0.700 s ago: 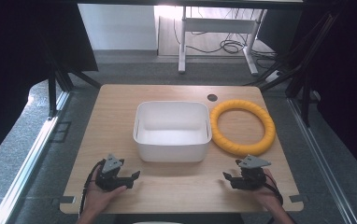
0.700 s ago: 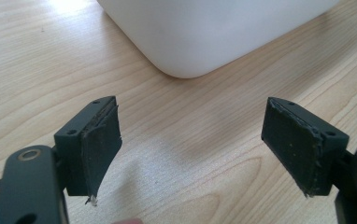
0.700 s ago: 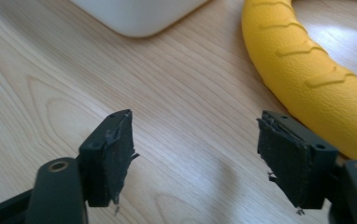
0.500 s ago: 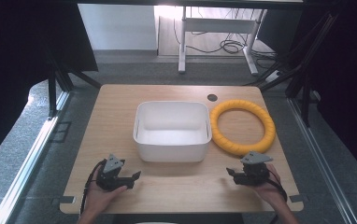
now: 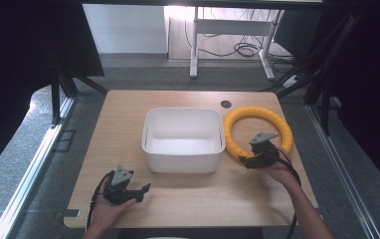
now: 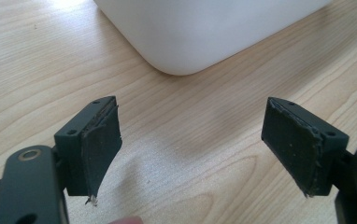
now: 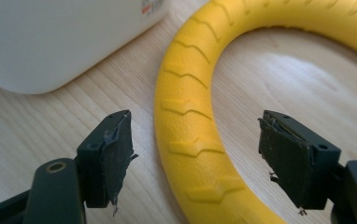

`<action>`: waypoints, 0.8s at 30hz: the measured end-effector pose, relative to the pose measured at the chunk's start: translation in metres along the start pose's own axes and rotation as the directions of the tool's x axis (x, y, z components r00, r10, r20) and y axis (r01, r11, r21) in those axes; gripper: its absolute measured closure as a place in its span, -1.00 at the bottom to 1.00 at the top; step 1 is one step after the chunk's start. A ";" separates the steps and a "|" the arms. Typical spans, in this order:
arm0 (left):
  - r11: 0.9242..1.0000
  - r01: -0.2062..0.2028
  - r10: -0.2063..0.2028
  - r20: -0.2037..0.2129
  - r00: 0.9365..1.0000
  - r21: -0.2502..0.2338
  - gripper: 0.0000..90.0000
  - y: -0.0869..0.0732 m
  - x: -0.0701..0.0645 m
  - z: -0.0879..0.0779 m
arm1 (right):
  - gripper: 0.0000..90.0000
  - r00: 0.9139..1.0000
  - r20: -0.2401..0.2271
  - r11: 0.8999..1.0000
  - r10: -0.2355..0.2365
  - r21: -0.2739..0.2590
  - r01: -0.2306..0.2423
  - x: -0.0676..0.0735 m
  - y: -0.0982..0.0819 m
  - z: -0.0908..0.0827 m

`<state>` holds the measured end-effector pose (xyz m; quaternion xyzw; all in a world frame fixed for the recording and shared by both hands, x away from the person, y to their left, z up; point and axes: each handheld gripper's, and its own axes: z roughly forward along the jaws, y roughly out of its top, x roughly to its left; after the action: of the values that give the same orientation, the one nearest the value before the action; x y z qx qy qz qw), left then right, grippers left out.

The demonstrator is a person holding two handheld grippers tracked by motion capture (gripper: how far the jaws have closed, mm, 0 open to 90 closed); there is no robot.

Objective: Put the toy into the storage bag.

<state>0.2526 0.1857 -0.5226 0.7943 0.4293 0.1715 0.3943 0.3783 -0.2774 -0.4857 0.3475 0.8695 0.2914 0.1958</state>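
Trouble I foresee with my right gripper [image 7: 195, 158], jaws wide astride the yellow ring [image 7: 190, 116] lying between them (white tub [image 7: 50, 37] just ahead-left): closing off-centre could skid the ring against that tub.

Lab: framed table [image 5: 188, 199], trailing cables [image 5: 237, 49]

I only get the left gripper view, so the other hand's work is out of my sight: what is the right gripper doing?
Observer: The right gripper is at the near edge of a yellow ring, jaws open astride its band.
Operator: Is it gripping?
Observer: No, the pads stand clear of the band.
Operator: Where does the ring lie?
Observer: Flat on the table, beside the white bin, on its right in the high view.
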 end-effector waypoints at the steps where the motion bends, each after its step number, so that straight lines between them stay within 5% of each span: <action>1: 1.000 0.000 0.000 0.000 1.000 0.000 -0.56 0.000 0.000 0.000 | -0.41 1.000 0.000 1.000 0.000 0.000 0.000 0.000 0.000 0.000; 10: 1.000 0.000 0.000 -0.005 1.000 -0.003 -0.56 0.000 0.001 -0.001 | -0.23 0.997 -0.075 0.990 -0.007 0.140 0.018 -0.009 -0.007 0.036; 13: 1.000 0.002 -0.002 -0.005 1.000 -0.002 -0.56 0.000 0.001 0.000 | -0.06 0.997 -0.081 0.991 -0.007 0.132 0.018 -0.011 -0.007 0.038; 19: 1.000 -0.003 0.003 -0.005 1.000 0.002 -0.56 0.000 0.000 0.001 | 0.08 0.984 -0.163 0.979 -0.065 0.181 0.095 -0.018 0.002 0.040; 23: 1.000 0.004 -0.004 -0.010 1.000 -0.005 -0.56 0.000 0.001 -0.002 | 0.10 0.983 -0.165 0.982 -0.076 0.158 0.102 -0.016 0.003 0.037; 24: 1.000 0.010 -0.010 -0.014 1.000 -0.007 -0.56 0.000 0.003 -0.002 | 0.11 0.985 -0.158 0.991 -0.074 0.102 0.091 -0.015 0.003 0.030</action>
<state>0.2527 0.1897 -0.5216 0.7894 0.4353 0.1768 0.3950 0.4067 -0.2754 -0.5038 0.2975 0.9103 0.2613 0.1208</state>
